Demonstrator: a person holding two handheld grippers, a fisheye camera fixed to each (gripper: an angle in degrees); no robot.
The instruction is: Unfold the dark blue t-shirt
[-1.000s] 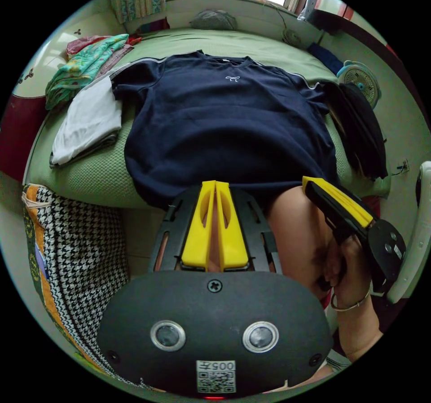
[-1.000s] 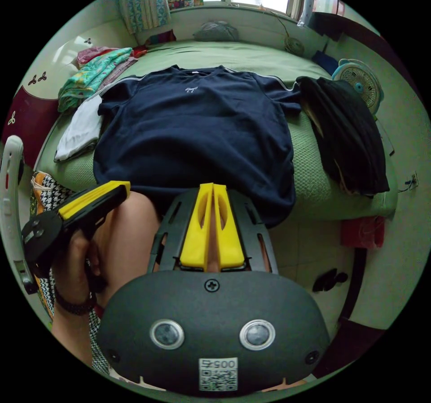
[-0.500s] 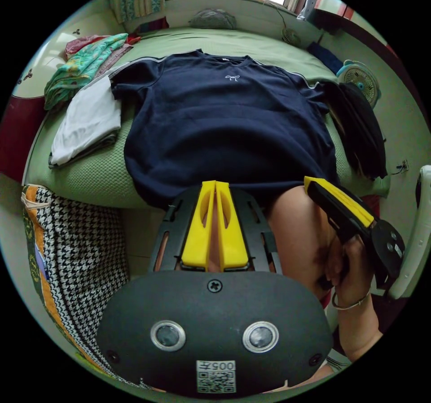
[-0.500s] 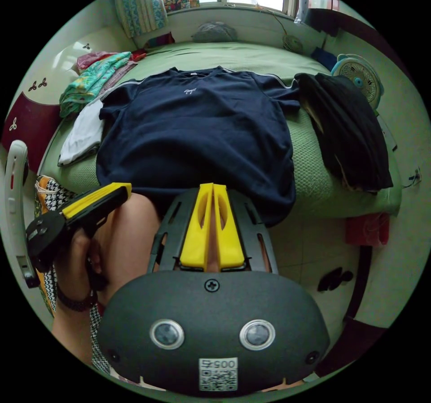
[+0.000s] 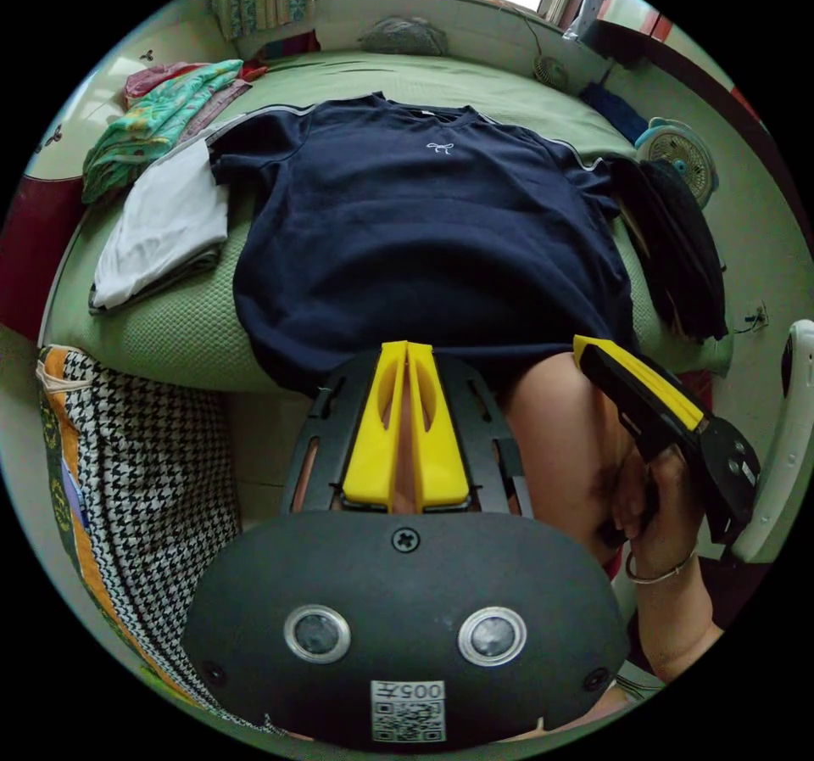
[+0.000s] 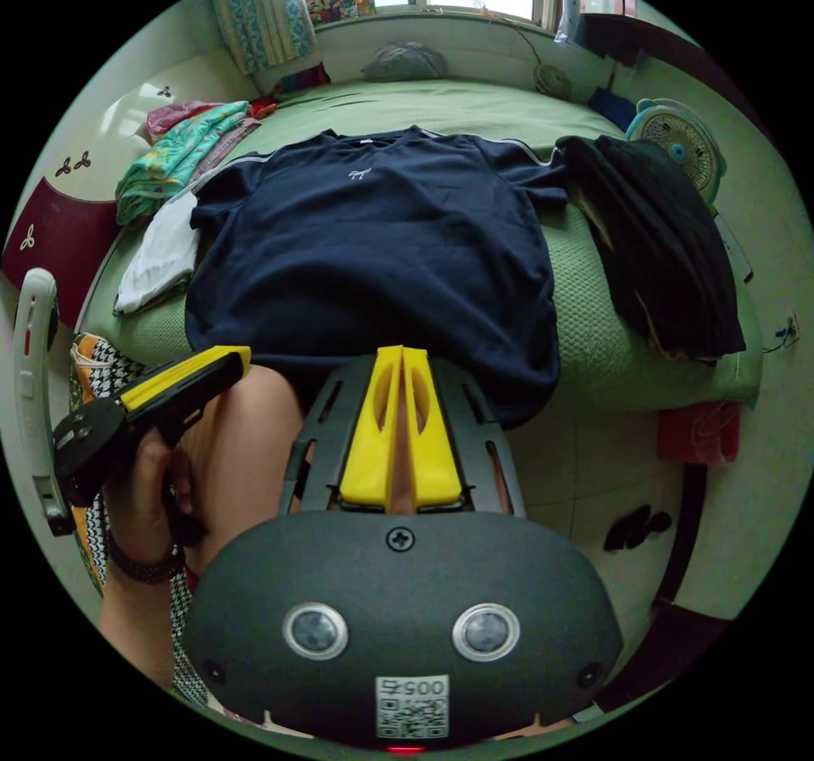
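The dark blue t-shirt (image 5: 424, 235) (image 6: 373, 243) lies spread flat, front up, on the green bed (image 5: 170, 328) (image 6: 593, 328), its hem hanging over the near edge. My left gripper (image 5: 406, 349) is shut and empty, held back from the hem over a bare knee. It shows in the right gripper view too, as the left gripper (image 6: 233, 358) in a hand. My right gripper (image 6: 402, 354) is likewise shut on nothing, and it appears as the right gripper (image 5: 585, 345) at the right of the left gripper view.
A white folded garment (image 5: 161, 226) and a green patterned cloth (image 5: 153, 120) lie left of the shirt. A black garment (image 6: 661, 243) lies on its right, with a small fan (image 6: 678, 146) behind. A houndstooth bag (image 5: 144, 472) stands on the floor by the bed.
Both views have drifted slightly. The shirt lies as before and both grippers stay shut.
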